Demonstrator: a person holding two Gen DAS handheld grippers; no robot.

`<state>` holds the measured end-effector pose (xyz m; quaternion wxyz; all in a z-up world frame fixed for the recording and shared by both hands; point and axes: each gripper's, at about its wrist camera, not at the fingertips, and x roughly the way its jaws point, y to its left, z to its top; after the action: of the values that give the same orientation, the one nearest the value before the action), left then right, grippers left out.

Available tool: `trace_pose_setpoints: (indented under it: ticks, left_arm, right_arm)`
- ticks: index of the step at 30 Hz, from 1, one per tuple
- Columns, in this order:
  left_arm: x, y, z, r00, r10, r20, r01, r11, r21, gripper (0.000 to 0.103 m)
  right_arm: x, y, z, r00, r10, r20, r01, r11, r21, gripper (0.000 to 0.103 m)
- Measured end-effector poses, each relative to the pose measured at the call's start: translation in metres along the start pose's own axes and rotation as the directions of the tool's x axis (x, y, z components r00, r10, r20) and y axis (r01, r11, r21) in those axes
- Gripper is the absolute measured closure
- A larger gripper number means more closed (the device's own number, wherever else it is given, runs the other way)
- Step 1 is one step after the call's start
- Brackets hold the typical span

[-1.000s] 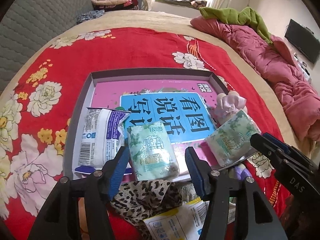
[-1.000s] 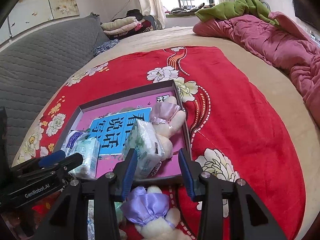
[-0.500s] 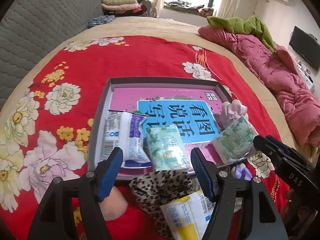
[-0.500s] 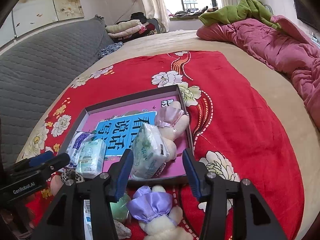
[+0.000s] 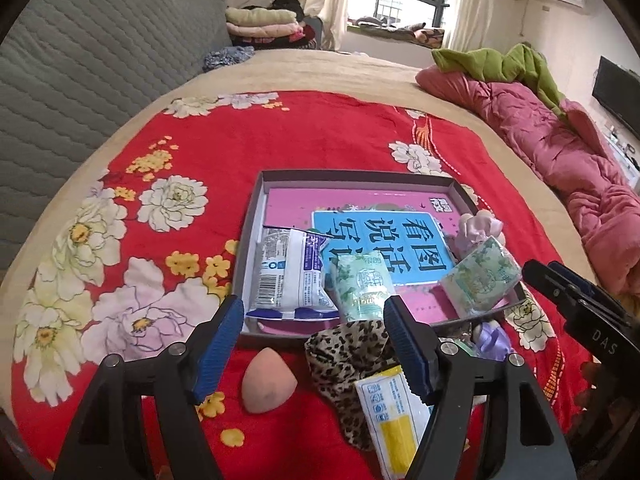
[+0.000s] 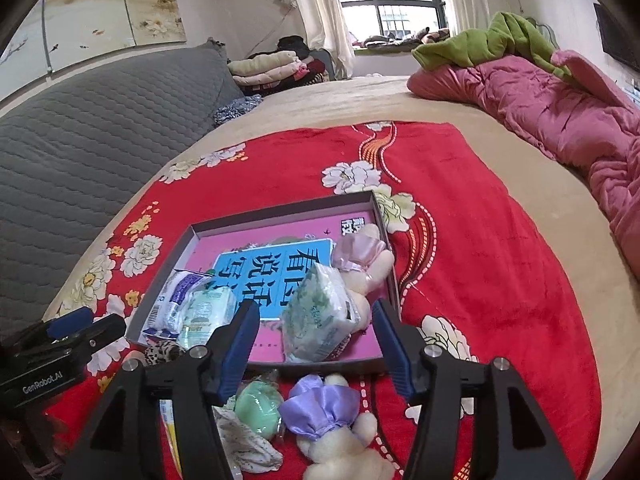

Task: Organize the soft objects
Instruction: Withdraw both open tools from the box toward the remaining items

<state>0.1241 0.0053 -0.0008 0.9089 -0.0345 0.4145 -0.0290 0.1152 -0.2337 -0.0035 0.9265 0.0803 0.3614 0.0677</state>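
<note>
A grey box point(image 5: 256, 216) lies on the red flowered blanket and holds a white-and-blue packet point(image 5: 290, 276), two green tissue packs point(image 5: 362, 286) point(image 5: 480, 282) and a pink-dressed plush rabbit point(image 5: 478, 226). In front of it lie a peach sponge egg point(image 5: 266, 380), a leopard-print cloth point(image 5: 352, 356) and a white-and-yellow packet point(image 5: 394, 412). My left gripper point(image 5: 316, 344) is open and empty above these. My right gripper point(image 6: 314, 346) is open and empty above a purple-dressed plush rabbit point(image 6: 332, 424), a green puff point(image 6: 256, 410) and a patterned cloth point(image 6: 244, 446).
A pink quilt point(image 5: 560, 144) with a green cloth point(image 5: 496, 64) lies along the bed's right side. A grey padded headboard point(image 5: 80, 72) stands at left. Folded clothes point(image 5: 260, 24) are piled at the far end. Bare red blanket point(image 6: 480, 240) spreads right of the box.
Both grippers have pulled back from the box and risen, both open. The sponge egg, the leopard cloth and the loose items in front of the box have come into view.
</note>
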Motion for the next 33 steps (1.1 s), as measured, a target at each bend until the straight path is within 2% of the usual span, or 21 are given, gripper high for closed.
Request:
trace_pose_setpoints:
  ticks: [13, 20, 33]
  left_arm:
    - [-0.046, 0.003, -0.004, 0.998, 0.036, 0.051, -0.035, 0.999, -0.011, 0.029]
    - [-0.065, 0.009, -0.006, 0.996, 0.036, 0.081, -0.033, 0.999, -0.030, 0.029]
    - [-0.083, 0.009, -0.011, 0.997, 0.039, 0.073, -0.036, 0.999, -0.037, 0.029]
  right_arm:
    - [-0.034, 0.006, 0.009, 0.998, 0.017, 0.066, -0.015, 1.000, -0.025, 0.036]
    - [-0.052, 0.011, 0.011, 0.995, -0.001, 0.102, 0.006, 0.999, -0.050, 0.029]
    - [-0.079, 0.006, 0.012, 0.991, -0.006, 0.137, 0.015, 0.998, -0.065, 0.029]
